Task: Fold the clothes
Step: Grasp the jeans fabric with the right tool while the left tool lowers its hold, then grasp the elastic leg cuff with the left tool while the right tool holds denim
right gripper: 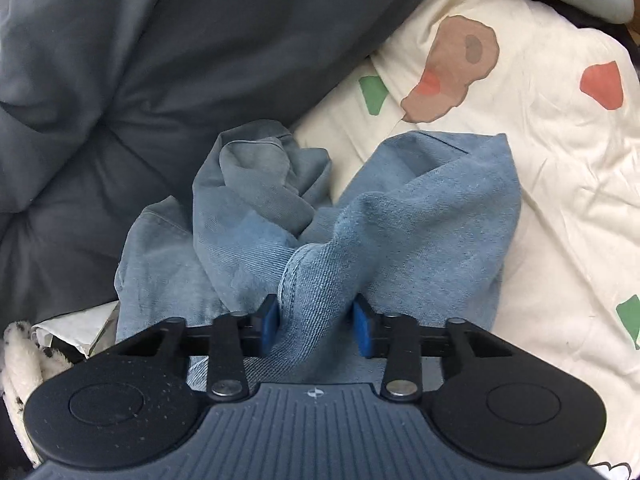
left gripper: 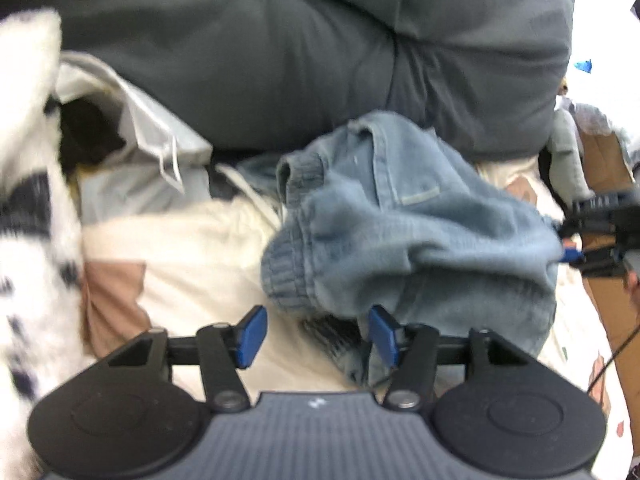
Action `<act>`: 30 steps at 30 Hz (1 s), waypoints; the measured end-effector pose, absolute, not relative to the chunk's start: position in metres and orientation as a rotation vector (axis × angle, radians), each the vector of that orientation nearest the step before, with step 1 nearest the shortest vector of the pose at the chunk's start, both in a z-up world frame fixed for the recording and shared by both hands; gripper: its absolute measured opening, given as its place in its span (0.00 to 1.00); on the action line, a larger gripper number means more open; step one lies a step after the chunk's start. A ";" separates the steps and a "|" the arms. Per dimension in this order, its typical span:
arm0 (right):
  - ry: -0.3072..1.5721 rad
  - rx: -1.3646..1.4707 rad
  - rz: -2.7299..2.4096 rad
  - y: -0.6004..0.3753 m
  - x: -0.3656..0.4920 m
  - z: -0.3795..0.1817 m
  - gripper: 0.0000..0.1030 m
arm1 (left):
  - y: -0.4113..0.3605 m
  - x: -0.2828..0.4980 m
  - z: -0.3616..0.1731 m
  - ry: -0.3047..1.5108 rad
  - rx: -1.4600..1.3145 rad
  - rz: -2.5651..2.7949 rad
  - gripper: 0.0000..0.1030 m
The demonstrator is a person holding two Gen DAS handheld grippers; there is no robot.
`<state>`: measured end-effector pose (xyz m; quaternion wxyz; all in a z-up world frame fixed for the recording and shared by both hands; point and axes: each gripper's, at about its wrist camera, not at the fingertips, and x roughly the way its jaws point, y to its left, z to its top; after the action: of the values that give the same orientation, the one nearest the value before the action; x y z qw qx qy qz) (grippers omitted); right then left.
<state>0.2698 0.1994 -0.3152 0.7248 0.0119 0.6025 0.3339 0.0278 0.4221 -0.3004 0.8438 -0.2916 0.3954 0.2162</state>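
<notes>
Right claw [right gripper: 316, 326]: blue pads clenched on a thick bunched fold of the light blue jeans [right gripper: 304, 236], denim filling the whole gap between the pads. In the left wrist view this same claw [left gripper: 574, 250] shows at the far right edge, gripping the jeans' outer end; fabric there is pulled toward it.

Left claw [left gripper: 318, 336]: released, pads spread wide with nothing pinched between them. It hovers low at the near edge of the jeans [left gripper: 384, 220]; the right-hand pad sits just against a hanging fold of denim, and whether it touches cannot be told through the blur.

Jeans lie crumpled in a heap on the bed, elastic ribbed waistband facing the left claw, one stitched seam and a belt loop or tab on top. Part of the heap rests against the dark grey duvet [right gripper: 120, 80], part on the cream bedsheet [right gripper: 560, 160] printed with brown, red and green shapes.

Further out, left wrist view: the grey duvet [left gripper: 280, 60] fills the top; a pale grey garment or bag with cords [left gripper: 160, 140] lies left of the jeans; a fluffy white-and-black spotted blanket [left gripper: 28, 160] runs down the left edge. Brown cardboard [left gripper: 604, 160] stands at the far right, past the bed.
</notes>
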 end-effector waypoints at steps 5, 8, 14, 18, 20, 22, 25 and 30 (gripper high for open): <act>1.304 0.001 0.786 0.186 0.260 -0.311 0.14 | 0.441 0.040 -0.291 0.788 -0.599 0.481 0.63; 1.284 -0.021 0.811 0.180 0.253 -0.306 0.10 | 0.450 0.049 -0.290 0.760 -0.633 0.484 0.63; 1.277 -0.037 0.807 0.158 0.244 -0.305 0.05 | 0.458 0.061 -0.270 0.667 -0.608 0.486 0.64; 1.287 -0.021 0.774 0.139 0.240 -0.312 0.05 | 0.467 0.065 -0.265 0.636 -0.632 0.498 0.68; 1.294 -0.003 0.756 0.128 0.237 -0.315 0.05 | 0.469 0.072 -0.267 0.647 -0.639 0.490 0.68; 1.302 0.024 0.729 0.116 0.234 -0.320 0.05 | 0.467 0.079 -0.268 0.650 -0.637 0.475 0.68; 1.318 0.070 0.680 0.098 0.226 -0.330 0.05 | 0.464 0.090 -0.271 0.653 -0.634 0.452 0.72; 1.357 0.104 0.622 0.071 0.210 -0.348 0.05 | 0.458 0.111 -0.277 0.670 -0.620 0.397 0.75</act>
<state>0.2098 0.0713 -0.3476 0.7330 0.0472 0.6170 0.2826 0.1114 0.4579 -0.2766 0.8787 -0.2972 0.3214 0.1903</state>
